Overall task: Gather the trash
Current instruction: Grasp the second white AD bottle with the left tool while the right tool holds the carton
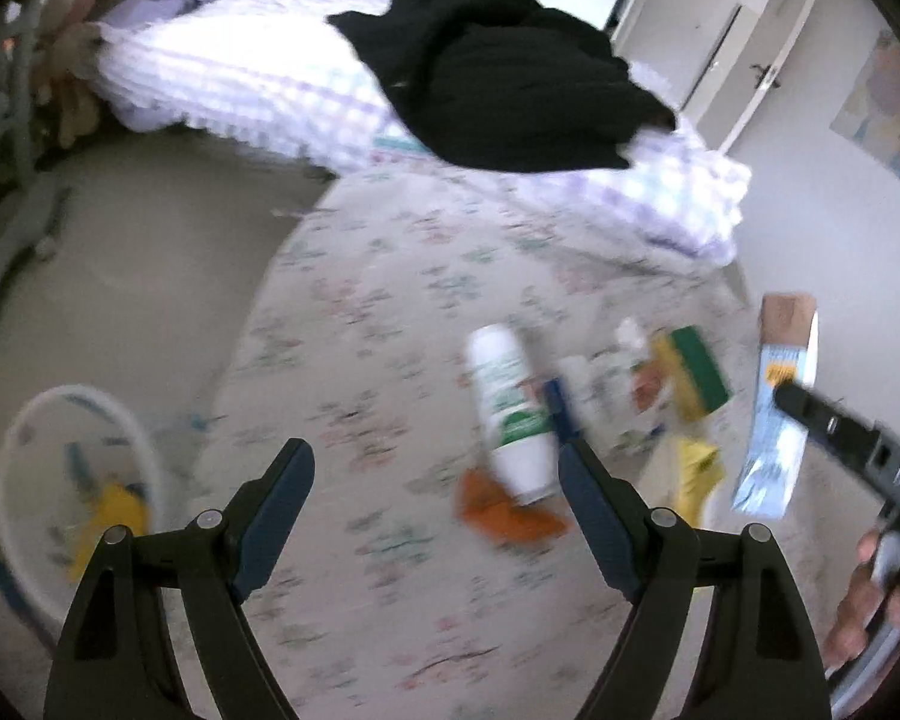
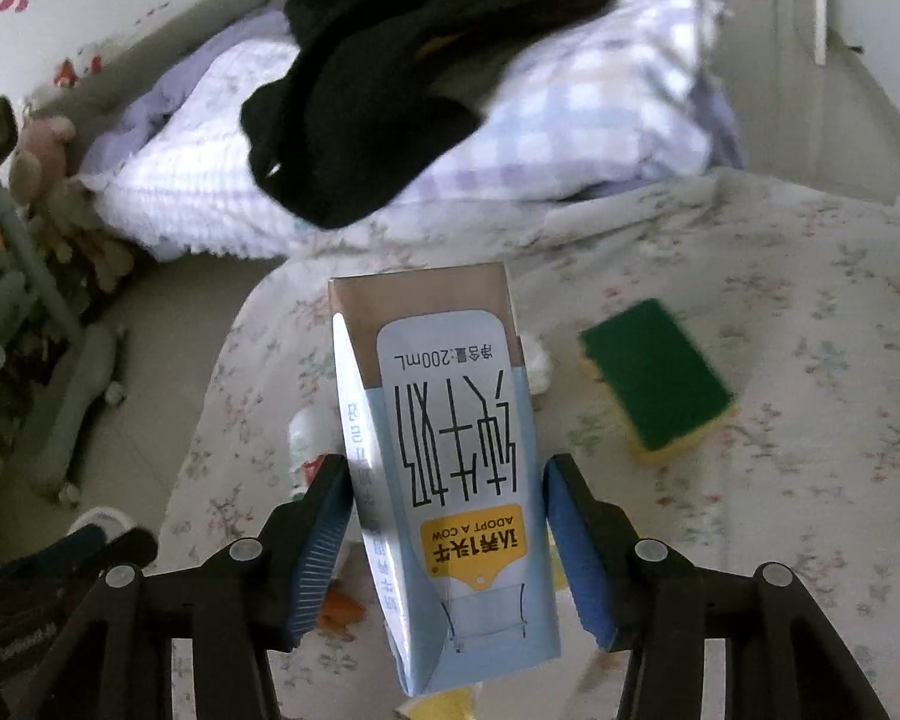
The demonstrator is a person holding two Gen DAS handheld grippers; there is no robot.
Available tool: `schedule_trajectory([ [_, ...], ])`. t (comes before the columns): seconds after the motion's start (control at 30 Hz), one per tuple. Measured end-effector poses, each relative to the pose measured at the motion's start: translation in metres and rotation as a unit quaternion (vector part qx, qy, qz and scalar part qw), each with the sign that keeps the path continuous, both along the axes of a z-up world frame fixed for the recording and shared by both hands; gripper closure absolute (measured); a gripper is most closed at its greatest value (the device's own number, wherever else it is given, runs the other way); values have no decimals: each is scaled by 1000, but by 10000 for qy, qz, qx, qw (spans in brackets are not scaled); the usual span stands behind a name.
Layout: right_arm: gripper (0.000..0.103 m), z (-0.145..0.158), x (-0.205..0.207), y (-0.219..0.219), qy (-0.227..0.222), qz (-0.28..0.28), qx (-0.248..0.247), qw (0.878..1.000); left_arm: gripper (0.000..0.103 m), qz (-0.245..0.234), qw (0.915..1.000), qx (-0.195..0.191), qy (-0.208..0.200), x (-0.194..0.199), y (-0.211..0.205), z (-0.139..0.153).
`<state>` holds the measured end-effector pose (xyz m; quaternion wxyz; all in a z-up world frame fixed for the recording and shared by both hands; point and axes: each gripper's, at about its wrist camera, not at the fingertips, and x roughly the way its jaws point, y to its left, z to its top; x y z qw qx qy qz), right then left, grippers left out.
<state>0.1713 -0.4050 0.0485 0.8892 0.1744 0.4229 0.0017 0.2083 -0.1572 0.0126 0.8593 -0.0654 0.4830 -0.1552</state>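
Two black tools [image 1: 435,483] [image 2: 448,507] — blue ribbed pads [image 2: 321,546], silver pivot screws [image 1: 206,518], triangular cut-outs.

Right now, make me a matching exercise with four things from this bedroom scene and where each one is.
Things:
1. milk carton
2. green sponge
3. black garment
4. white bottle

Places:
A. draped over the checked pillow
B. lying on the floral bedsheet, label up
C. between the right gripper's pads
D. flat on the bedsheet, right of the carton

Pairs: 1-C, 2-D, 3-A, 4-B

A pale-blue milk carton [image 2: 450,480] bears black characters; the sponge [image 2: 654,378] is green over yellow; the bedsheet [image 2: 780,300] is floral.
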Motion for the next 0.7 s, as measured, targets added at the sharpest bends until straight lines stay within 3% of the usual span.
schedule_trajectory([
  [0.07,46,0,-4,-11,1,-83,83,9999,23,-63,9998,-156,47,7,-10,-1],
  [0.13,46,-1,-7,-21,19,-174,149,9997,40,-117,9990,-341,271,19,-23,-9],
  [0.23,46,0,-11,-35,12,-252,176,9995,58,-156,9971,-420,620,32,-37,-24],
  [0.53,46,-5,-22,-67,123,-437,173,9988,63,-87,9938,184,1096,48,-65,-64],
  [0.7,46,-5,-26,-68,189,-437,147,9988,64,13,9924,151,1223,53,-65,-72],
])
